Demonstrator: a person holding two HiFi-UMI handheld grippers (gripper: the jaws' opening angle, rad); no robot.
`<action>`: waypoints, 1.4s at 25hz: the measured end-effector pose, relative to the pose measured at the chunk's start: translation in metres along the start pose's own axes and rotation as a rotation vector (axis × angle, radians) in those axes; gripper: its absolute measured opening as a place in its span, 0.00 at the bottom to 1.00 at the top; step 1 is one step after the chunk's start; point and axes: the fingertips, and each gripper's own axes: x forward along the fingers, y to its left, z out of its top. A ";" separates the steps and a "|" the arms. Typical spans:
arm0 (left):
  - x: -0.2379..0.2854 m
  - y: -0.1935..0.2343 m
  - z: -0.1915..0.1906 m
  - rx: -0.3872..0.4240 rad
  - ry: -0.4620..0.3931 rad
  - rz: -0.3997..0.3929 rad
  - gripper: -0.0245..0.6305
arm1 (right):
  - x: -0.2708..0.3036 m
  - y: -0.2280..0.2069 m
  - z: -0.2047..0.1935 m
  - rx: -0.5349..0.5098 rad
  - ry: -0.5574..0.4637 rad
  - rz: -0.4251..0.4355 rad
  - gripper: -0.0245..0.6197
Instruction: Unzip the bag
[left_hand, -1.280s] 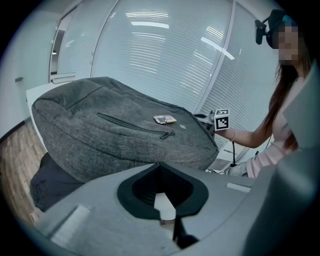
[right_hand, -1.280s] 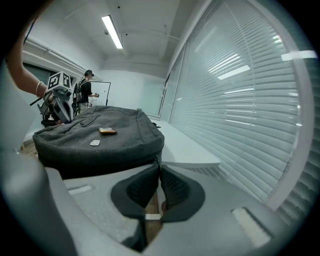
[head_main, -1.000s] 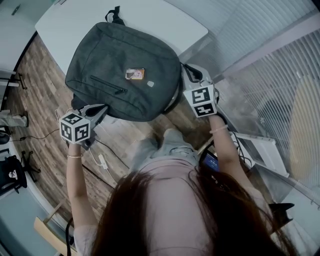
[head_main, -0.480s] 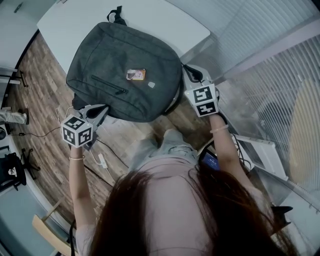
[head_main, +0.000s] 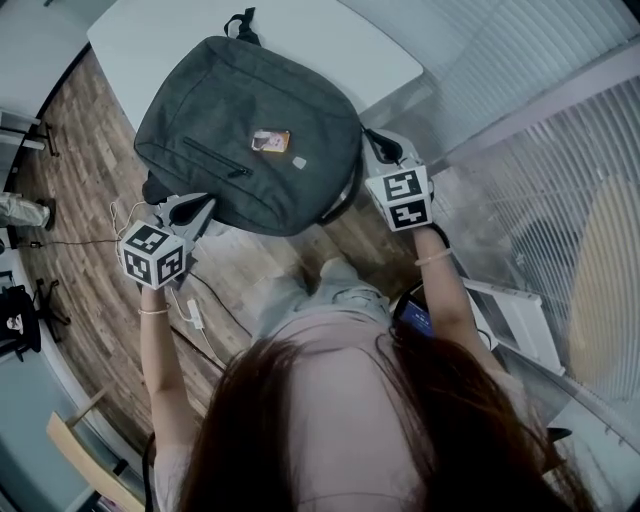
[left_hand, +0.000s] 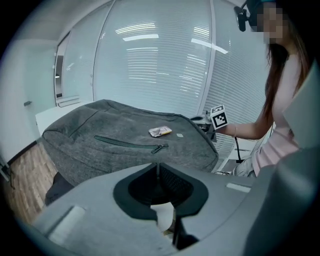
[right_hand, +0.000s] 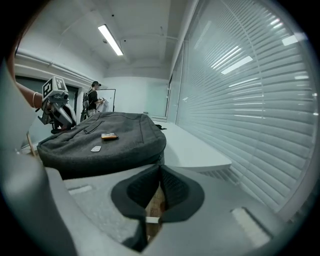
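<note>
Head view is showing the grey bag (head_main: 250, 130) lying on the white table (head_main: 330, 40), its front pocket zip (left_hand: 131, 143) sitting fully closed. Left gripper (head_main: 192, 208) is hovering at the bag's near-left corner and right gripper (head_main: 380, 152) beside its right edge, both pinched together and empty, so I judge the whole unzipping is waiting to be done

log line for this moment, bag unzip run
left gripper: jaws shut, empty | right gripper: jaws shut, empty | bag: on table, front zip closed

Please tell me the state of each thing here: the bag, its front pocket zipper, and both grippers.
bag, lying flat on the table, front up
front pocket zipper, closed
left gripper, shut, empty
right gripper, shut, empty
</note>
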 end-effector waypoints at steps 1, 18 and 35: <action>0.000 -0.004 0.005 0.004 -0.013 0.004 0.05 | -0.001 0.001 0.000 0.000 -0.001 0.005 0.05; 0.037 -0.077 0.062 0.052 -0.100 -0.024 0.18 | -0.012 0.008 -0.001 0.017 -0.015 0.066 0.06; 0.086 -0.157 0.068 0.087 -0.023 -0.206 0.24 | -0.020 0.022 0.000 0.020 -0.023 0.067 0.06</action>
